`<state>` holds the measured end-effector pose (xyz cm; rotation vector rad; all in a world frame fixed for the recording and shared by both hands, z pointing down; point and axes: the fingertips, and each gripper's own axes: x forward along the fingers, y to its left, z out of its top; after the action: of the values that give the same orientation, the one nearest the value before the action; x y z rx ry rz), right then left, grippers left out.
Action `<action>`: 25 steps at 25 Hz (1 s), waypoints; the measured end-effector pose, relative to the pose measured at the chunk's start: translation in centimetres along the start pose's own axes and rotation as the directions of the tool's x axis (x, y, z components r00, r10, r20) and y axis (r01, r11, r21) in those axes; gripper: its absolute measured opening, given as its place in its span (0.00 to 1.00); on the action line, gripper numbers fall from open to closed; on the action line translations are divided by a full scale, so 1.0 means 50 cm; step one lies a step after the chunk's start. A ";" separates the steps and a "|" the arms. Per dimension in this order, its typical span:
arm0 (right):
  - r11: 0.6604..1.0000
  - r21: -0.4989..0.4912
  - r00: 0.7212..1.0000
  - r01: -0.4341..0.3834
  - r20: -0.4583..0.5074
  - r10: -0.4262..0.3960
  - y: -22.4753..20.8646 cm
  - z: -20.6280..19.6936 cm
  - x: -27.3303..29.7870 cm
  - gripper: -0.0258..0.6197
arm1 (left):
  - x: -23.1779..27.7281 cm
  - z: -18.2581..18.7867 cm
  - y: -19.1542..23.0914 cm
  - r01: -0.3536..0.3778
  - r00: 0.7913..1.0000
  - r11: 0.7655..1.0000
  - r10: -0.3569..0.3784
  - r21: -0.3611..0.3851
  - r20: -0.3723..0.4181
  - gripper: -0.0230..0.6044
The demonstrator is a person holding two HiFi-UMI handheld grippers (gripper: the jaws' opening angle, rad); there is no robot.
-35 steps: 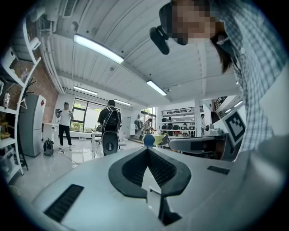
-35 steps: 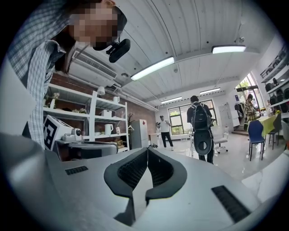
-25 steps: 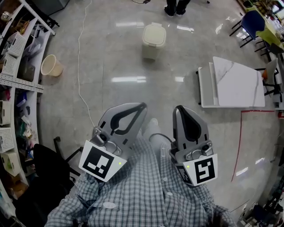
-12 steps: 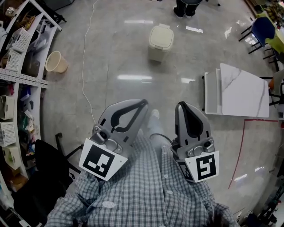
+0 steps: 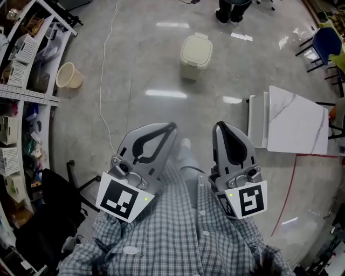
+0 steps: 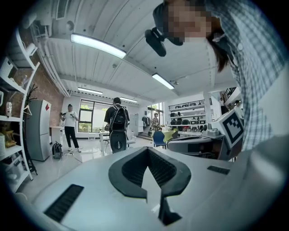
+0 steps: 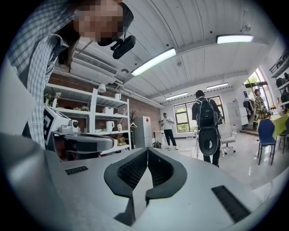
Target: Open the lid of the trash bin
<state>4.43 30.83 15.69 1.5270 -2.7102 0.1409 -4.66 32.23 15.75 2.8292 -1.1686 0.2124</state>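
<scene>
the trash bin [image 5: 195,54] stands on the floor [image 5: 145,124], far ahead in the head view and just short of a standing person's feet [image 5: 232,12]; it is cream-coloured and its lid [image 5: 196,47] lies flat and closed; it is well apart from both grippers, roughly in line with the gap between them; the left gripper [image 5: 173,127] is held low in front of the person's checked shirt [image 5: 178,232], its fingers pressed together at the tips with only the hollow of the pads behind them and nothing pinched; the left gripper view shows the same, the dark pads [image 6: 156,168] meeting in a point; the right gripper [image 5: 219,126] sits beside it, level with it, fingers likewise pressed together and holding nothing, as the right gripper view confirms by its ribbed pads [image 7: 131,171] touching at the front; the two grippers are apart from each other, with a shoe [image 5: 185,144] showing on the floor between them; a white cable [image 5: 102,81] runs along the floor on the left; a beige bucket [image 5: 68,76] stands near the shelving [image 5: 24,97] at the floor's left edge; a marble-topped table [image 5: 296,121] stands toward the right edge, with a red line [image 5: 284,188] on the floor near it.
</scene>
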 end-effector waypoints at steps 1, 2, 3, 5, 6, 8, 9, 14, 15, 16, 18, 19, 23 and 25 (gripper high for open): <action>1.000 0.006 1.000 -0.001 0.001 0.001 -0.011 0.001 0.004 0.07 | 0.009 0.002 0.002 -0.007 1.000 1.000 0.007 -0.002 -0.002 0.04; 1.000 0.010 1.000 -0.002 0.002 0.002 -0.021 0.002 0.007 0.07 | 0.017 0.003 0.004 -0.013 1.000 1.000 0.013 0.001 -0.004 0.04; 1.000 0.009 1.000 -0.005 0.004 0.005 -0.029 0.003 0.011 0.07 | 0.025 0.006 0.007 -0.020 1.000 1.000 0.020 0.009 -0.005 0.04; 1.000 0.006 1.000 -0.016 0.012 0.016 -0.042 0.006 0.018 0.07 | 0.038 0.009 0.009 -0.031 0.999 0.999 0.032 0.042 -0.014 0.04; 1.000 0.015 1.000 -0.022 0.022 0.021 -0.048 0.010 0.022 0.07 | 0.045 0.010 0.008 -0.032 0.999 0.998 0.034 0.055 -0.021 0.04; 0.999 0.025 0.999 -0.027 0.039 0.026 -0.064 0.019 0.029 0.07 | 0.061 0.011 0.006 -0.031 0.999 0.998 0.032 0.051 -0.028 0.04; 1.000 0.015 0.999 -0.026 0.035 0.026 -0.074 0.019 0.030 0.07 | 0.070 0.014 0.007 -0.031 0.999 0.999 0.032 0.040 -0.025 0.04; 1.000 -0.004 1.000 -0.022 0.011 0.022 -0.120 0.008 0.031 0.07 | 0.110 0.022 0.009 -0.045 0.999 0.999 0.045 0.014 -0.016 0.04; 1.000 -0.003 1.000 -0.017 0.010 0.017 -0.129 0.008 0.030 0.07 | 0.115 0.022 0.009 -0.048 0.999 0.999 0.048 0.013 -0.022 0.04; 1.000 -0.002 1.000 -0.011 0.010 0.012 -0.139 0.009 0.030 0.07 | 0.120 0.024 0.010 -0.051 0.998 0.999 0.051 0.013 -0.025 0.04; 1.000 0.003 1.000 0.000 0.011 0.000 -0.160 0.013 0.031 0.07 | 0.131 0.034 0.013 -0.056 0.998 0.998 0.057 0.012 -0.018 0.04; 1.000 0.004 1.000 0.005 0.009 -0.005 -0.169 0.014 0.031 0.07 | 0.136 0.037 0.015 -0.058 0.998 0.998 0.058 0.010 -0.014 0.04; 1.000 0.008 1.000 0.013 0.001 -0.013 -0.190 0.007 0.033 0.07 | 0.150 0.032 0.014 -0.054 0.998 0.998 0.055 0.009 -0.026 0.04; 1.000 0.009 1.000 0.014 0.001 -0.014 -0.194 0.005 0.037 0.07 | 0.154 0.031 0.018 -0.058 0.998 0.998 0.059 0.004 -0.024 0.04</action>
<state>11.78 24.23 16.22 1.5484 -2.7034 0.1521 0.26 26.03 15.45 2.7892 -1.2482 0.2508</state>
